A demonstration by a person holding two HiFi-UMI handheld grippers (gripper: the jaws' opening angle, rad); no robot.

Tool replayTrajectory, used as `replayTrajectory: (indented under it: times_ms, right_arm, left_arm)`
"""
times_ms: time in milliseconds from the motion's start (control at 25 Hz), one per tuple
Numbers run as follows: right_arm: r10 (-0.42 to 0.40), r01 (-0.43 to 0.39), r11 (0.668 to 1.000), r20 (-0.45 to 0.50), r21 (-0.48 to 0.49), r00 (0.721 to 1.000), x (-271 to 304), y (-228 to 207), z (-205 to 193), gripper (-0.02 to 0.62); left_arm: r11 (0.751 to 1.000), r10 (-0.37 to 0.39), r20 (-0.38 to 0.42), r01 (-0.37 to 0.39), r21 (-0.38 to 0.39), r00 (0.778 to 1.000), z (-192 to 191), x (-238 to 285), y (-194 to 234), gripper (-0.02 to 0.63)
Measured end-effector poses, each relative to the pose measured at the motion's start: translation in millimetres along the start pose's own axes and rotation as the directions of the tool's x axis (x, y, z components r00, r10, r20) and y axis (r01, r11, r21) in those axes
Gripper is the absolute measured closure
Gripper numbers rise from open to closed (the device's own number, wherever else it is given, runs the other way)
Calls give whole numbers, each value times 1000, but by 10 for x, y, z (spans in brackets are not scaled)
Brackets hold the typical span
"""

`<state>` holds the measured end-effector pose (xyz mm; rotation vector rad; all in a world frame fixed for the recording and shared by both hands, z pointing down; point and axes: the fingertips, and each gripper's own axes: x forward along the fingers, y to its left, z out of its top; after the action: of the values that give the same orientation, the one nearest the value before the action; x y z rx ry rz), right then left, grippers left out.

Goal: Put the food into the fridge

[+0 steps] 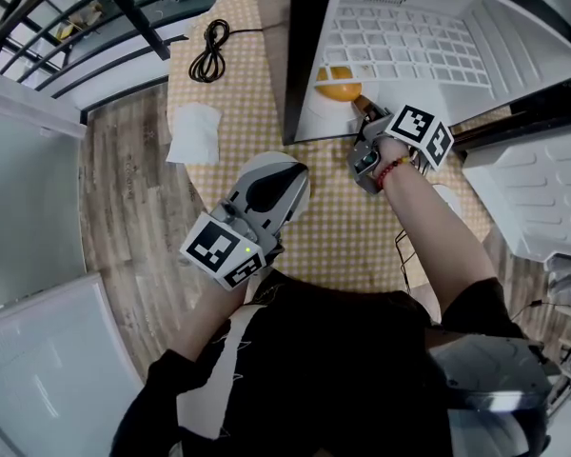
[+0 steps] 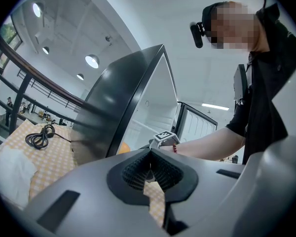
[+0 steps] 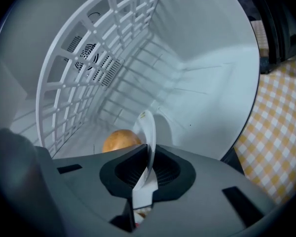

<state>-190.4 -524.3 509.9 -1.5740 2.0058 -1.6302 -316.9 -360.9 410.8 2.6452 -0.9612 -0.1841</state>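
Golden roll (image 3: 119,141) sits on the white plate (image 3: 148,125), lower centre of the right gripper view, already inside the fridge (image 1: 428,46). My right gripper (image 3: 148,168) clamps the plate's rim; left gripper (image 2: 149,174) is pinched shut, empty. I'd keep the plate level, set it flat, then release.

The person wears a black short-sleeved top (image 1: 352,350) and a red beaded bracelet (image 1: 393,168) on the right wrist, with a small black camera (image 2: 197,31) mounted at the head. The left gripper (image 1: 298,171) and the right gripper (image 1: 362,112) each have a smooth grey shell with black ribbed pads (image 2: 136,172) set in a dark hollow. Each carries a white marker cube (image 1: 225,249) printed with black squares.
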Motion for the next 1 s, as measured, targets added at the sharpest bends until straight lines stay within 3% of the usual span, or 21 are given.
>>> replayTrajectory:
  times_ms: [440,640,1000]
  right_arm:
    - [-34,34,976,3,-214,999,11,38,33,545]
    - [-78,78,966,13,-246,997,3,-50,38,514]
    - [-75,79,955,25,-287,997,6,-54,43,509]
  left_arm:
    - [1000,16,-11,-16,-18,1000,-51,-26,30,591]
    - [999,19,-20,-20,-27,1000,-96,-31,33,592]
    - [999,13,-24,-14,-37,1000,-145,-4,3,592]
